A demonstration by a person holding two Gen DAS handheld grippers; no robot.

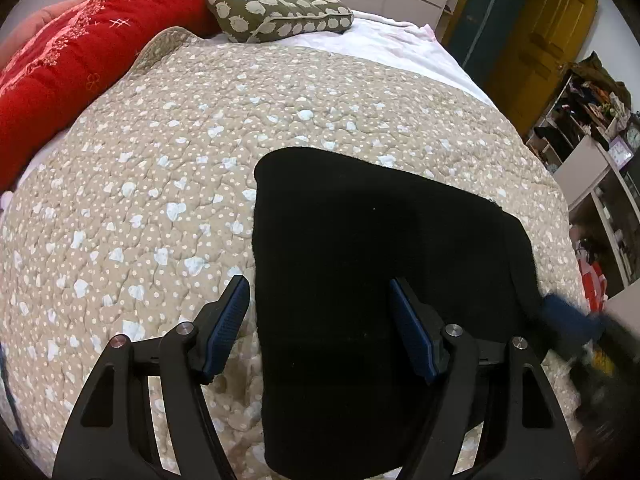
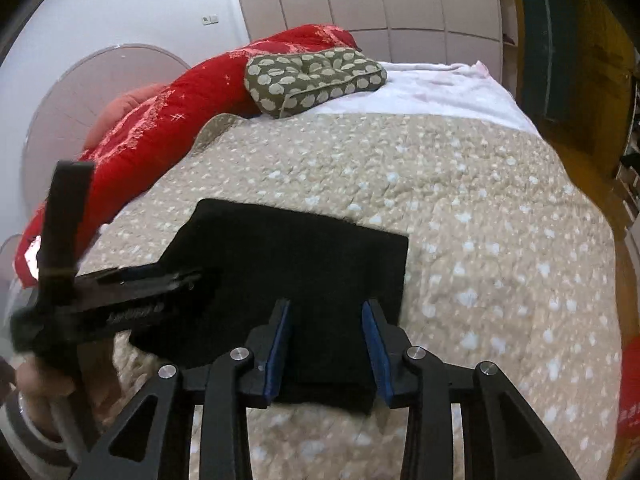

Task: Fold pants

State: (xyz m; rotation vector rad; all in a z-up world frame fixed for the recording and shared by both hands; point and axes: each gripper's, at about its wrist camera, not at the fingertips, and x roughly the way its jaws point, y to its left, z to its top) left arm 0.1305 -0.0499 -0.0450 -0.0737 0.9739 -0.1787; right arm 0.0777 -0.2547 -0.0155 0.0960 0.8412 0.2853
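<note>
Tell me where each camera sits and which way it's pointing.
Left wrist: rides the left tongs, looking down and forward over the bed at the black pants on the quilt; its open fingers frame the view, the right tongs blurred at the right edge.
Right wrist: rides the right tongs, facing the same way over the pants; its open fingers show, plus the left tongs and hand.
Shared: pants, quilt, red blanket, patterned cushion.
</note>
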